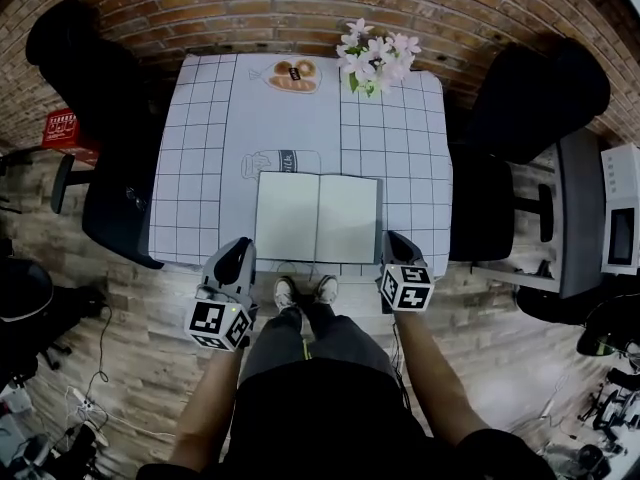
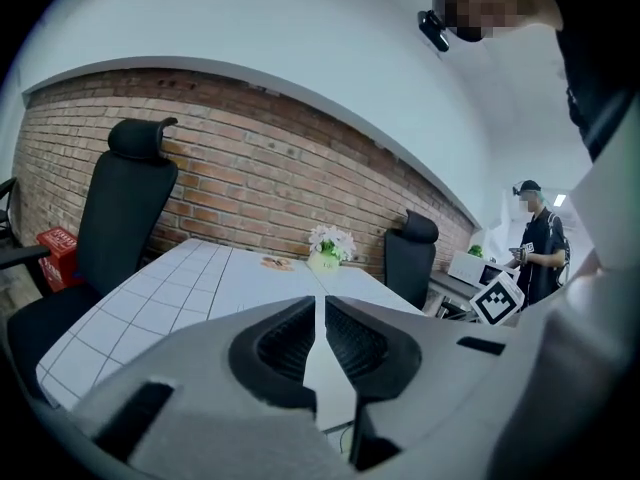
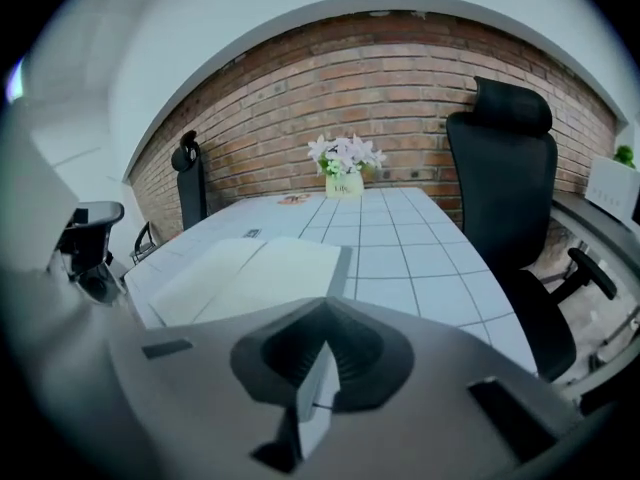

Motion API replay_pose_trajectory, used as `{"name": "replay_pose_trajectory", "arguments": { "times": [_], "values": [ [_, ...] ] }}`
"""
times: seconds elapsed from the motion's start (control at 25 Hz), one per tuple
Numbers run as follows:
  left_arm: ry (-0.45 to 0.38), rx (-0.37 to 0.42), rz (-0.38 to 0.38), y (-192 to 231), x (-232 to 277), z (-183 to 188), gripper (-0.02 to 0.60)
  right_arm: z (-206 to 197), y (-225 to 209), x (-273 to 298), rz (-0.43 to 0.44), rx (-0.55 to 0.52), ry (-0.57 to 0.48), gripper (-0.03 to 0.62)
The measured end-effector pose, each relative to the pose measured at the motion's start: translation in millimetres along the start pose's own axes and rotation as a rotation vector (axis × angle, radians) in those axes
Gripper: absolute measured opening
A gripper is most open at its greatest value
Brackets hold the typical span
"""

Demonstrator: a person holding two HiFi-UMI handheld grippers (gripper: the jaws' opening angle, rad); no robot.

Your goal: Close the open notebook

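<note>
Notebook [image 1: 318, 218] lies open at the table's [image 1: 200, 138] near edge, between our left gripper [image 1: 240, 250] and right gripper [image 1: 396, 242]. Both have their jaws pressed together and hold nothing. Unless we slip a tip under a cover, we risk merely shoving the book along.

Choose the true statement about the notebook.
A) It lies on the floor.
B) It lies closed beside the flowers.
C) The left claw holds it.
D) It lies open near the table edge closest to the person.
D: the notebook lies open, both pages up, at the near edge of the table.
</note>
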State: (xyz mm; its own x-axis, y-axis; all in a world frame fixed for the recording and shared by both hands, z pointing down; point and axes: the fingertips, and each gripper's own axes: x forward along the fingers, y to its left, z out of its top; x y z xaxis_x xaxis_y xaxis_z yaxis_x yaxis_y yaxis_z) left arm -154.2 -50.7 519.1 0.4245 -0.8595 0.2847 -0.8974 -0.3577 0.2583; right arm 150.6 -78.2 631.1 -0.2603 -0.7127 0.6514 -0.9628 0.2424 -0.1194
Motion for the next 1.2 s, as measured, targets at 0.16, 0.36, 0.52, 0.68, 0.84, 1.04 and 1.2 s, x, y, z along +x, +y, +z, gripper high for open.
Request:
{"name": "replay_pose_trajectory", "arguments": {
  "times": [0.16, 0.36, 0.52, 0.68, 0.84, 1.04, 1.2],
  "values": [
    [0.058, -0.038, 0.026, 9.8, 8.8, -30.1, 0.028, -18.5, 0.3, 9.4, 0.005, -0.034, 0.063, 0.014],
    [0.136, -0.057, 0.055, 20.4, 18.8, -65.9, 0.028, -33.1, -1.4, 17.3, 0.004, -0.042, 0.108, 0.014],
    [0.204, -0.077, 0.089, 30.6, 23.7, -90.5, 0.067, -38.0, -2.0, 21.4, 0.002, -0.038, 0.126, 0.012],
    [0.264, -0.092, 0.113, 34.5, 27.9, -111.1, 0.113, -39.1, -2.3, 22.5, 0.009, -0.034, 0.121, 0.014],
    [0.313, -0.110, 0.139, 36.1, 34.0, -125.2, 0.153, -38.4, -6.1, 20.1, -0.006, -0.039, 0.115, 0.014],
    [0.368, -0.129, 0.171, 36.6, 39.8, -139.7, 0.202, -42.1, -5.8, 20.3, -0.005, -0.053, 0.118, 0.014],
    [0.384, -0.132, 0.200, 36.5, 42.8, -145.2, 0.222, -42.3, -5.9, 19.8, -0.002, -0.052, 0.116, 0.014]
  ]
}}
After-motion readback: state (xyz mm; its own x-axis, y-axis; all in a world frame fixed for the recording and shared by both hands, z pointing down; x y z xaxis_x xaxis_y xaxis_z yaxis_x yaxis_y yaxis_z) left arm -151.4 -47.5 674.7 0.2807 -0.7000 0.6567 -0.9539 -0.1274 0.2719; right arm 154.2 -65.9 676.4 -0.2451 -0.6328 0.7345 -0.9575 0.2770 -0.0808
